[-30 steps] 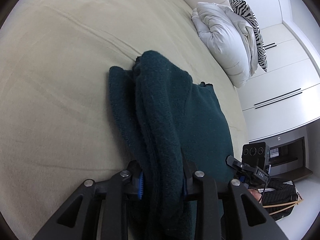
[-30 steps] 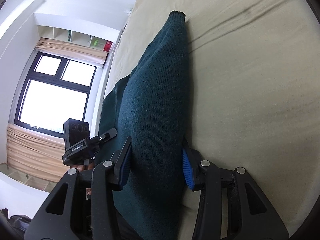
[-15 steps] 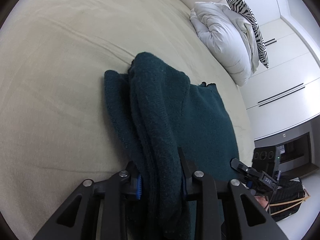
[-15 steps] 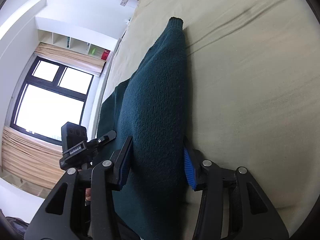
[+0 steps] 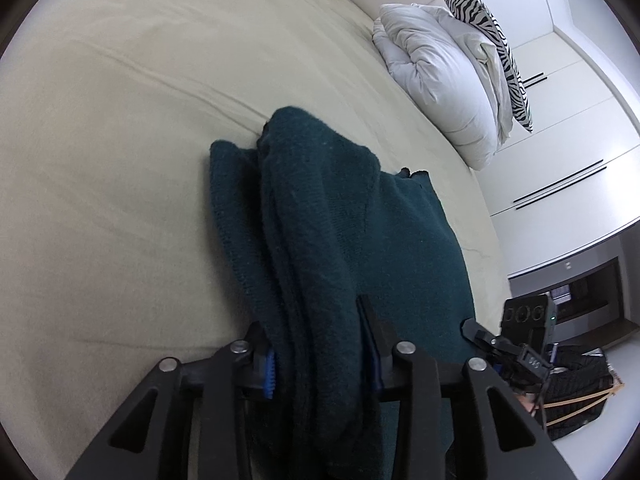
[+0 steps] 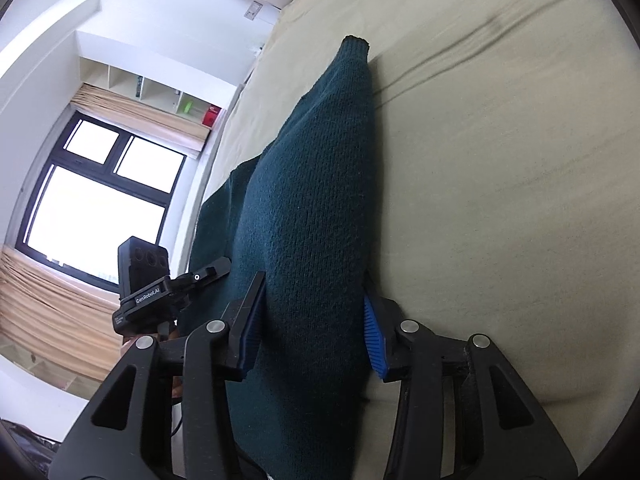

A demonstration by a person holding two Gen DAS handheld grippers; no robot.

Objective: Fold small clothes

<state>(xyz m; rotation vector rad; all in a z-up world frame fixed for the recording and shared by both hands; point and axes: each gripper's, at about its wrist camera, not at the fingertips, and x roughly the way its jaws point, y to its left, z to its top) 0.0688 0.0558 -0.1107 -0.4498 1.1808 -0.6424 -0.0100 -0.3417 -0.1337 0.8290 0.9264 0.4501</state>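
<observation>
A dark teal knitted sweater (image 5: 384, 240) is seen lying on a cream, lightly creased bedsheet (image 5: 120, 160), w/ a thick bundled fold of the knit raised along its left edge and a flatter panel spread to the right of it. That fold is gripped by the left gripper (image 5: 320, 356): blue-ribbed pads are pressed against both sides of the bunched fabric, though the jaws have just been opening a little, w/ the knit still between them. In the right wrist view the same sweater (image 6: 312, 216) is seen from the other end, drawn into a long ridge that tapers to a ribbed cuff resting on the sheet. The ridge is clamped by the right gripper (image 6: 312, 332) at a medium width, both blue pads touching the knit. The left gripper's black camera unit is visible beside it, approx. level w/ it, in front of a dark-framed window (image 6: 96, 200) w/ beige curtains. At the far edge of the bed a white rumpled duvet (image 5: 440, 80) is piled, w/ a zebra-striped cushion (image 5: 496, 48) leaning behind it, next to white wardrobe doors (image 5: 560, 140).
</observation>
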